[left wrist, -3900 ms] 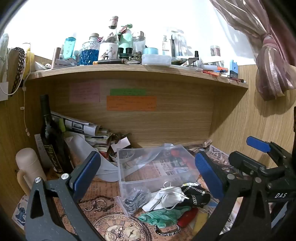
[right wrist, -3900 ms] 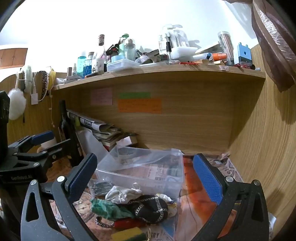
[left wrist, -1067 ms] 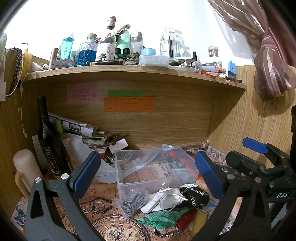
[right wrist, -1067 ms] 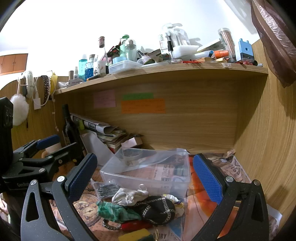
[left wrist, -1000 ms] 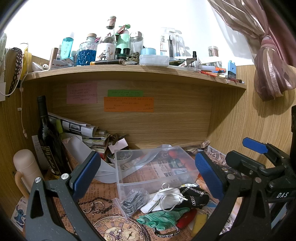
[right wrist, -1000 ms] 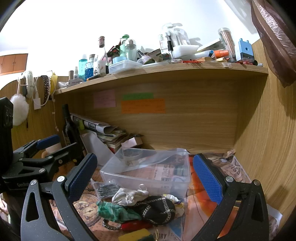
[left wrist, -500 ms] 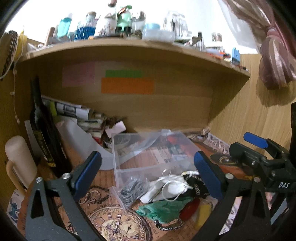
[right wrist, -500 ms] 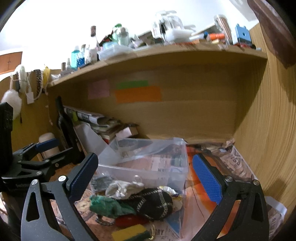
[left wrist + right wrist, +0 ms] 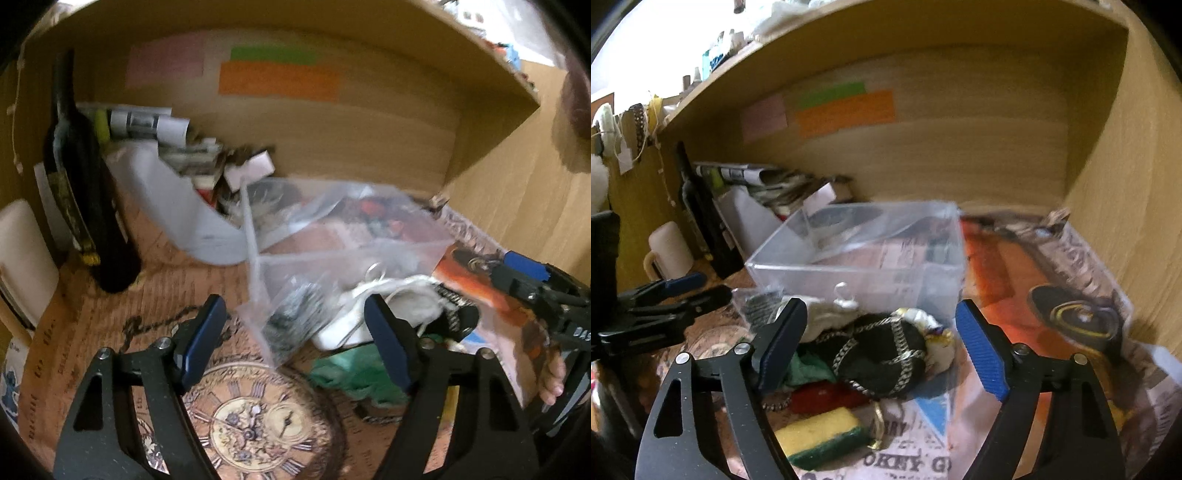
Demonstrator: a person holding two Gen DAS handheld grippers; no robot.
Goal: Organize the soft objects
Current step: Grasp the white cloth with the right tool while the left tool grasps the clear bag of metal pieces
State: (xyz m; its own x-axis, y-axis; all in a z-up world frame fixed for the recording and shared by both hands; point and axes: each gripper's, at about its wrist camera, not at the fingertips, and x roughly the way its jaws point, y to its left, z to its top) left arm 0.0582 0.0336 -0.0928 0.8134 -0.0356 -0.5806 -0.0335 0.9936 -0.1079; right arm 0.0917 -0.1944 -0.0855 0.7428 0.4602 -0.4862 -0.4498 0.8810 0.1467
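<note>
A heap of soft things lies on the paper-covered desk just in front of the clear plastic box [image 9: 871, 254]: a black pouch [image 9: 882, 354] with a metal chain, a white cloth [image 9: 399, 295] with a loop, a green cloth [image 9: 354, 373], a red piece [image 9: 823, 400] and a yellow-and-green sponge [image 9: 820, 437] nearest the camera. A small clear bag [image 9: 295, 314] holding something dark and grey leans against the box's front left corner. The heap touches the box's front wall. The box stands open at the top with little inside.

To the right of the heap the desk is bare printed paper [image 9: 1052, 295] up to the wooden side wall [image 9: 1137, 184]. To the left stand a dark bottle [image 9: 85, 192] and a pale mug [image 9: 670, 251], with stacked papers [image 9: 177, 147] behind; the shelf [image 9: 923, 29] hangs low overhead.

The right gripper [image 9: 881, 350] hovers over the black pouch, jaws spread wide, holding nothing. The left gripper [image 9: 295, 332] hovers over the small bag, jaws also spread wide and holding nothing. The pictures are blurred.
</note>
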